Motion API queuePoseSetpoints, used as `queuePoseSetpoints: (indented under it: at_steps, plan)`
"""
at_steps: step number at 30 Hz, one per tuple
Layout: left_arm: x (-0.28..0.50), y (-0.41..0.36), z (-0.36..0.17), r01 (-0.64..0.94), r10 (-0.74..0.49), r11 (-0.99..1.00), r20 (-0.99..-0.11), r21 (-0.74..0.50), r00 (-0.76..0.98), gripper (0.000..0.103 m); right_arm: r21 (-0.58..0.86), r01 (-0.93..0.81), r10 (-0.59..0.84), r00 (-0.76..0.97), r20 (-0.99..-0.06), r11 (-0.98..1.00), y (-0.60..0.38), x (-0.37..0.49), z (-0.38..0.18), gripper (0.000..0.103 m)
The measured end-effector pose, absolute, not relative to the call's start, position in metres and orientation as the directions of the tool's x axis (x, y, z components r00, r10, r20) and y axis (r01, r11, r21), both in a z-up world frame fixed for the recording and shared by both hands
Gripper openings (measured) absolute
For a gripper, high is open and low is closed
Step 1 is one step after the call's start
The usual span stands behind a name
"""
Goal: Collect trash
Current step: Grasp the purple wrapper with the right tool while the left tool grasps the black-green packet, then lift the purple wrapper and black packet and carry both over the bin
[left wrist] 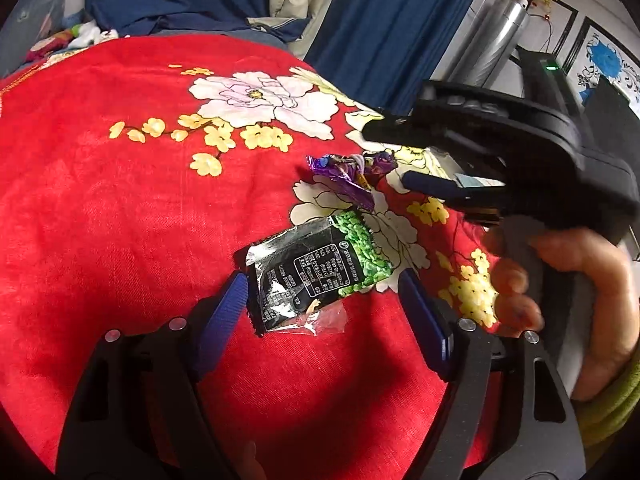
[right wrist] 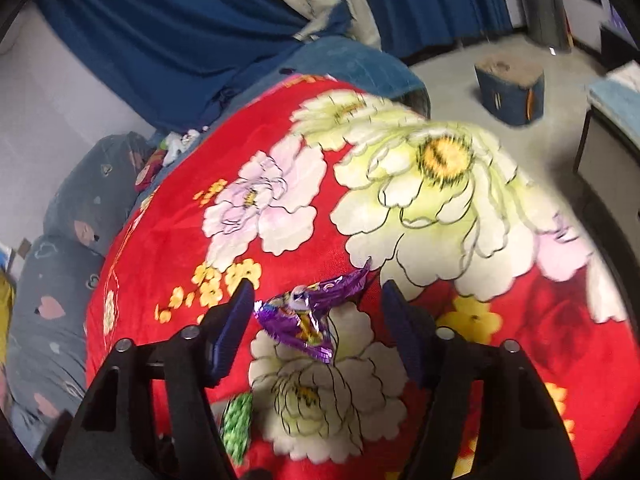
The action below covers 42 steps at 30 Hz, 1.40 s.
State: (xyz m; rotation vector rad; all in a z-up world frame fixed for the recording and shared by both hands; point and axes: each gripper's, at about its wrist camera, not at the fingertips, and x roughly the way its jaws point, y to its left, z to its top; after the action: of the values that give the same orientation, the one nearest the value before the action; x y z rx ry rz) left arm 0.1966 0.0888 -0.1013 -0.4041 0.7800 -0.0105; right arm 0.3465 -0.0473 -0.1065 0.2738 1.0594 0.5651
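A black and green snack wrapper [left wrist: 316, 276] lies flat on the red flowered blanket [left wrist: 120, 220]. My left gripper [left wrist: 322, 278] is open, its blue fingers on either side of the wrapper's near end. A crumpled purple candy wrapper [left wrist: 352, 172] lies just beyond it. My right gripper [left wrist: 390, 154] comes in from the right, open, with its tips at the purple wrapper. In the right wrist view the purple wrapper [right wrist: 308, 316] lies between the open fingers of the right gripper [right wrist: 318, 284]. A green corner of the snack wrapper [right wrist: 238, 420] shows at the bottom.
The blanket [right wrist: 200, 240] covers a bed. Blue curtains [left wrist: 380, 20] hang behind. Grey heart-print pillows [right wrist: 60, 260] lie at the left. A blue stool [right wrist: 510, 92] stands on the grey floor, and a silver cylinder [left wrist: 496, 40] stands at the far right.
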Motion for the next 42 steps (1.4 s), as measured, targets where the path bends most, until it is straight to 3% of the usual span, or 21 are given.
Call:
queuePoseSetpoints:
  at_steps: [5, 6, 11, 18, 22, 24, 42]
  plan:
    - [0.198, 0.090, -0.105, -0.143, -0.162, 0.920, -0.687, -0.364, 0.708, 0.067, 0.550, -0.226, 0.595, 0.322, -0.737, 0.804, -0.048, 0.357, -0.131, 0.031]
    - [0.198, 0.090, -0.105, -0.146, -0.162, 0.919, -0.688, -0.367, 0.708, 0.065, 0.560, -0.224, 0.603, 0.322, -0.730, 0.798, -0.049, 0.357, -0.133, 0.030]
    - [0.200, 0.093, -0.106, -0.165, -0.153, 0.915, -0.695, -0.368, 0.703, 0.055, 0.555, -0.255, 0.610, 0.356, -0.708, 0.792, -0.059, 0.346, -0.130, 0.026]
    - [0.199, 0.102, -0.107, -0.205, -0.137, 0.901, -0.697, -0.383, 0.704, 0.029, 0.537, -0.296, 0.613, 0.383, -0.691, 0.790, -0.084, 0.321, -0.123, 0.023]
    - [0.198, 0.107, -0.109, -0.210, -0.150, 0.886, -0.686, -0.413, 0.712, 0.025, 0.511, -0.332, 0.609, 0.402, -0.683, 0.793, -0.097, 0.301, -0.116, 0.022]
    - [0.196, 0.108, -0.108, -0.207, -0.159, 0.881, -0.678, -0.425, 0.718, 0.018, 0.505, -0.343, 0.610, 0.412, -0.677, 0.792, -0.105, 0.289, -0.112, 0.022]
    - [0.165, 0.069, -0.070, -0.041, -0.225, 0.914, -0.588, -0.403, 0.777, 0.015, 0.470, -0.406, 0.621, 0.489, -0.613, 0.784, -0.163, 0.219, -0.076, 0.020]
